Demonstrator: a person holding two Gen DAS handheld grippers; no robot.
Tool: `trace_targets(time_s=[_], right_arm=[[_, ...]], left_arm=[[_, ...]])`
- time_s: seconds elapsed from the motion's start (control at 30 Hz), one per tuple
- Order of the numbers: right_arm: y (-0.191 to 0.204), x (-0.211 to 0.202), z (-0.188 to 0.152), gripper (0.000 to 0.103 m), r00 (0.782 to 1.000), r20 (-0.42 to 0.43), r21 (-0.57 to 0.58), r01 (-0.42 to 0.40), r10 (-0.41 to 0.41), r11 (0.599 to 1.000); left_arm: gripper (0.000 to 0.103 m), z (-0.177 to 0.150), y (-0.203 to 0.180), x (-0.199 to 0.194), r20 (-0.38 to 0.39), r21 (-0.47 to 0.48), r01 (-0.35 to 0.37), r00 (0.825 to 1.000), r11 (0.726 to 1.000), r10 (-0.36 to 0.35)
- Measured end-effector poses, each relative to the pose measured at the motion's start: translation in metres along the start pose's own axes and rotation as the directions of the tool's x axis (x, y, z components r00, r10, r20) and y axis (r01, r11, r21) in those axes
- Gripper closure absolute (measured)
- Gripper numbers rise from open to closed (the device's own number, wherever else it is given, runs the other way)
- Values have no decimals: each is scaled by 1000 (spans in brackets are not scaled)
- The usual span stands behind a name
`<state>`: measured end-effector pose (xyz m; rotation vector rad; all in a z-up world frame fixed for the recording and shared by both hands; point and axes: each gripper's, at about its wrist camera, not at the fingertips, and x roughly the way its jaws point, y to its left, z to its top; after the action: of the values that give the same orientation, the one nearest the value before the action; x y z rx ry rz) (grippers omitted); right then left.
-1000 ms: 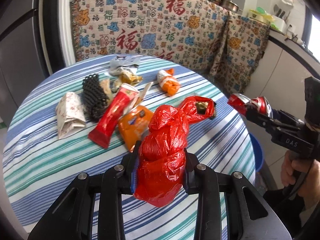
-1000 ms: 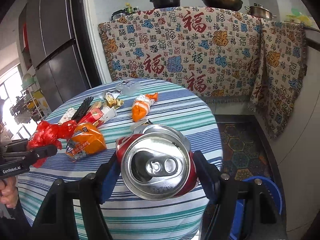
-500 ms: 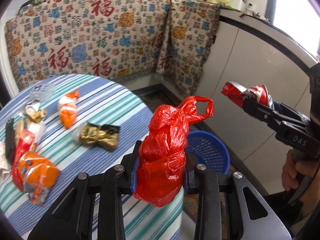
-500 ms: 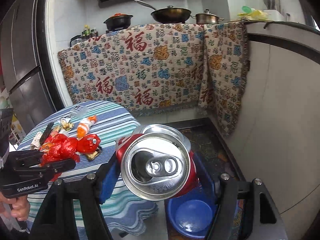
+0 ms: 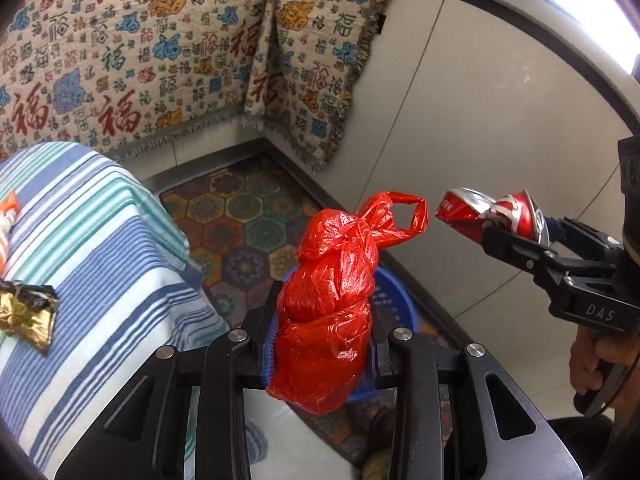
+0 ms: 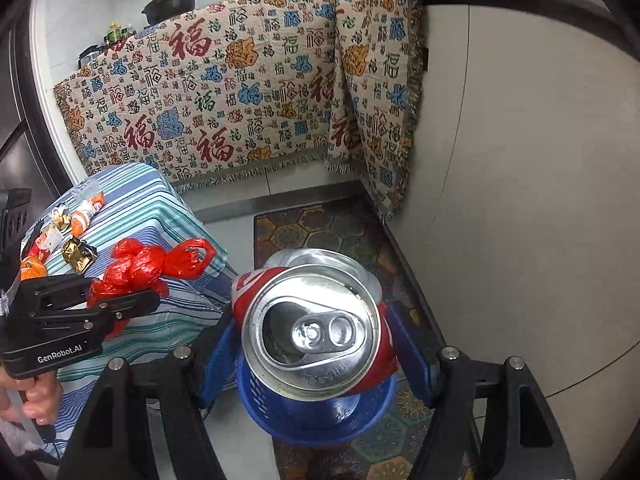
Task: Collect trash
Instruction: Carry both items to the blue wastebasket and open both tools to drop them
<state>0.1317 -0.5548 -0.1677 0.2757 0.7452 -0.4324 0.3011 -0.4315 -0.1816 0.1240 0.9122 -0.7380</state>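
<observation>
On my left, the left gripper (image 5: 322, 354) clamps the knotted red plastic bag (image 5: 332, 304) above the blue basket (image 6: 320, 412). To the right, my right gripper (image 6: 316, 350) squeezes the crushed red soda can (image 6: 312, 320) over that basket.

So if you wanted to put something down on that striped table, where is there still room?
The near end of the striped table is bare, from the gold wrapper to the edge by the floor mat. In the right wrist view the wrappers crowd the far end. The blue basket on the floor looks empty too.
</observation>
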Motion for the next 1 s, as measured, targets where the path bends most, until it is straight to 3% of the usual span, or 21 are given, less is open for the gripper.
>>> trace_targets(time_s=[0.23, 0.7, 0.8, 0.87, 0.93, 1.0], right_arm=[[-11, 25, -4, 30, 999, -51, 3, 6, -6, 1000], [-21, 41, 0, 30, 995, -100, 72, 10, -3, 997], [-25, 44, -1, 29, 993, -118, 83, 15, -5, 996], [-27, 46, -2, 29, 992, -125, 98, 10, 2, 995], [-29, 48, -2, 28, 991, -131, 117, -5, 20, 993], [-30, 48, -2, 27, 992, -125, 125, -12, 28, 992]], left_arm=[[70, 8, -3, 38, -43, -5, 4, 999, 1000, -4], [68, 10, -11, 71, -78, 10, 30, 997, 999, -29], [62, 9, -15, 73, -73, 31, 32, 997, 999, -30], [45, 9, -17, 76, -68, 42, 32, 997, 999, -29], [37, 8, -18, 78, -62, 49, 29, 998, 998, -26], [35, 8, -20, 80, -66, 55, 34, 997, 998, -30]])
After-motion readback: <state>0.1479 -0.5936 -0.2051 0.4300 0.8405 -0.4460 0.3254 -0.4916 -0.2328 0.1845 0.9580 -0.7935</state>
